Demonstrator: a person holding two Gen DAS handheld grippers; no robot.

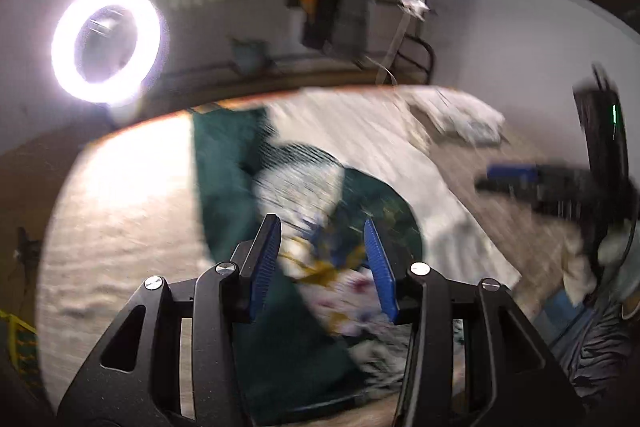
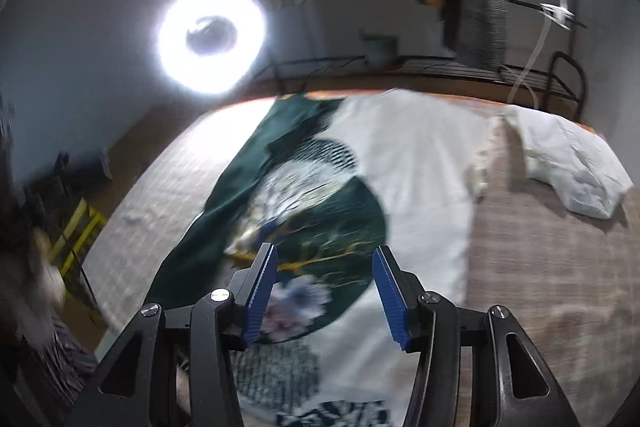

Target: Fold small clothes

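A white and dark green garment with a floral print [image 2: 332, 211] lies spread flat on the bed; it also shows in the left wrist view [image 1: 320, 195]. My left gripper [image 1: 322, 227] is open and empty, hovering above the garment's green printed part. My right gripper [image 2: 324, 255] is open and empty above the same printed area, nearer its white side. The right gripper [image 1: 516, 179] also appears blurred at the right of the left wrist view. Both views are motion-blurred.
The bed cover [image 2: 552, 247] is beige with a fine check. A white folded cloth or pillow [image 2: 572, 167] lies at the far right of the bed. A bright ring light [image 2: 212, 35] stands behind the bed. A metal rack [image 2: 440, 67] runs along the wall.
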